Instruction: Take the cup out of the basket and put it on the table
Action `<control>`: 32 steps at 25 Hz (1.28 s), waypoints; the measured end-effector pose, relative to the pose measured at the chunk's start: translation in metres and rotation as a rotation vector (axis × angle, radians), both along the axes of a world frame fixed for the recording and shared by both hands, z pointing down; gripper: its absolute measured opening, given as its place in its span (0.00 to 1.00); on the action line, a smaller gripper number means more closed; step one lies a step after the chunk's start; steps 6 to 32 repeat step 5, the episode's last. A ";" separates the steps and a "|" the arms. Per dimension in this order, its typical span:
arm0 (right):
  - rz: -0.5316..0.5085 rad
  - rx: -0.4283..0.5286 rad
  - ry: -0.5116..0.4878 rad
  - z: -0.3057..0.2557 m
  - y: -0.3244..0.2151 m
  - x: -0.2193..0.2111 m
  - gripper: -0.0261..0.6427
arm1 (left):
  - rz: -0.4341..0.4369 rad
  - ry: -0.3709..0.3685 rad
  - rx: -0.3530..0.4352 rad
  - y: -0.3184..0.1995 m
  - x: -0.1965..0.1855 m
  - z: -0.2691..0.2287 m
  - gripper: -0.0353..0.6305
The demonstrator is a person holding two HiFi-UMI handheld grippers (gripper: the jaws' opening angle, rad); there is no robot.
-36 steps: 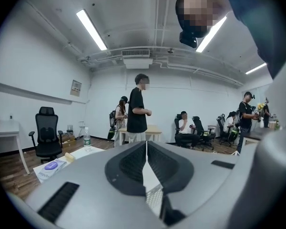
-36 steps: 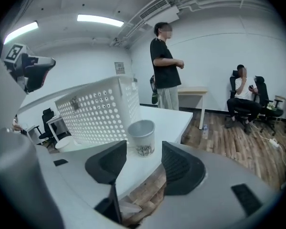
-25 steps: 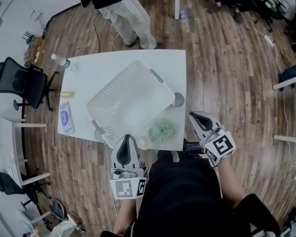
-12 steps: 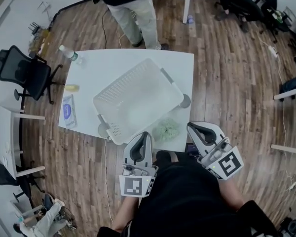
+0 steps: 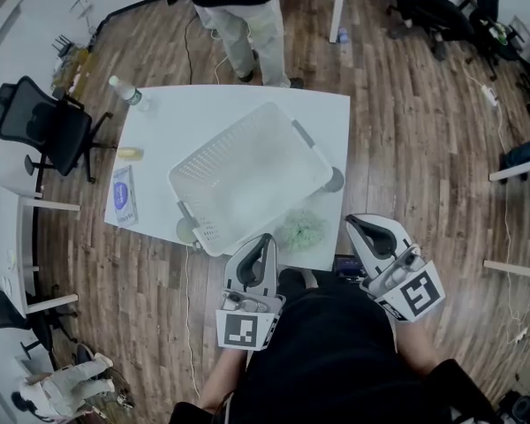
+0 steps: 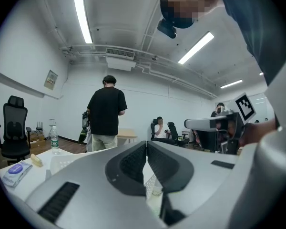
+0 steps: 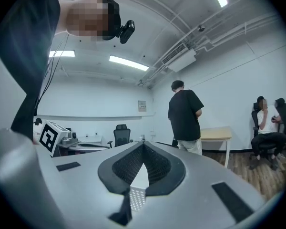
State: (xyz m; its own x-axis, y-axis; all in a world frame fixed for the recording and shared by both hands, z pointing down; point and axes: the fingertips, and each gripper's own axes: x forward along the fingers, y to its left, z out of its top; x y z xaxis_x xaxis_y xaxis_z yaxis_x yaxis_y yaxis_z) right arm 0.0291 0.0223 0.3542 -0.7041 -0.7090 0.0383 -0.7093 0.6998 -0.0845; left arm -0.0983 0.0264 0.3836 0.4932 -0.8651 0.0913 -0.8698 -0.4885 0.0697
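My left gripper and right gripper both have their jaws pressed together with nothing between them, held level at the near edge of the white table. Between them, the greenish cup stands on the table, just beside the near corner of the white mesh basket.

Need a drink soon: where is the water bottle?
In the head view, the water bottle stands at the table's far left corner, left of the white basket and beyond the yellow item.
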 end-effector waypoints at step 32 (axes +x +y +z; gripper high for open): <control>-0.019 0.003 -0.006 -0.003 0.001 -0.004 0.07 | 0.012 0.009 -0.023 -0.001 0.003 0.002 0.08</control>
